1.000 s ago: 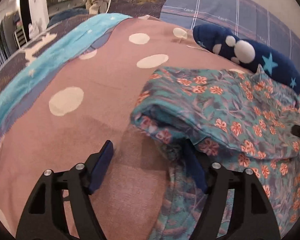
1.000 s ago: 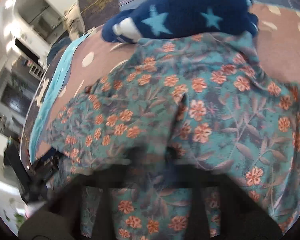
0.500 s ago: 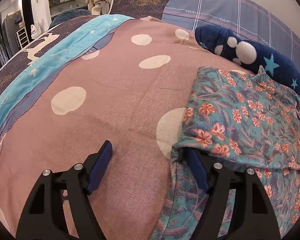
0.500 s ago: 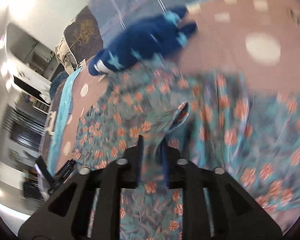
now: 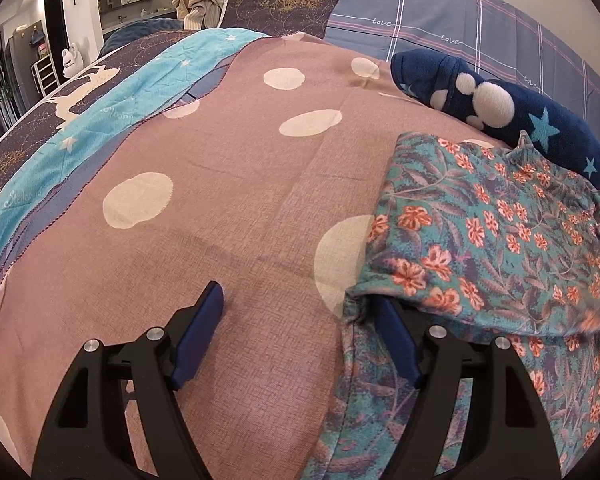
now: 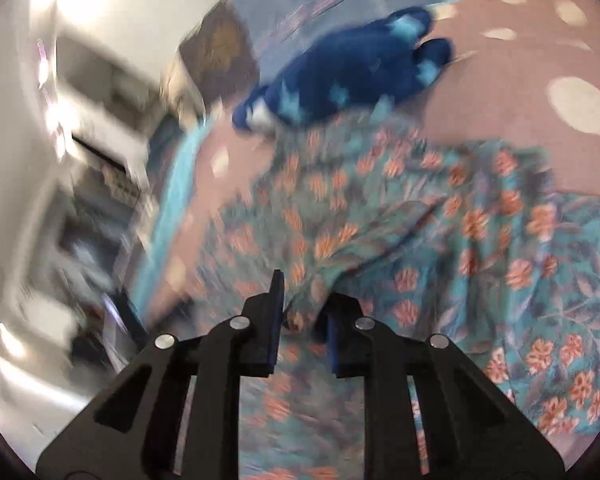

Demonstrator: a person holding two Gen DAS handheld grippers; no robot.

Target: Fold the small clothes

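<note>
A teal garment with orange flowers lies on the pink dotted bedspread, its upper layer folded over the lower one. My left gripper is open and empty; its right finger touches the fold's left corner. In the blurred right wrist view the garment fills the middle. My right gripper has narrow jaws with a fold of the floral cloth between the pads, lifted a little.
A dark blue plush garment with stars lies behind the floral one, also in the right wrist view. A turquoise blanket runs along the left. Plaid and dark pillows stand at the back.
The floral cloth was carried rightward and laid flat, exposing a white dot of bedspread. My right gripper pulled back and up with cloth between its pads; the left stayed open.
</note>
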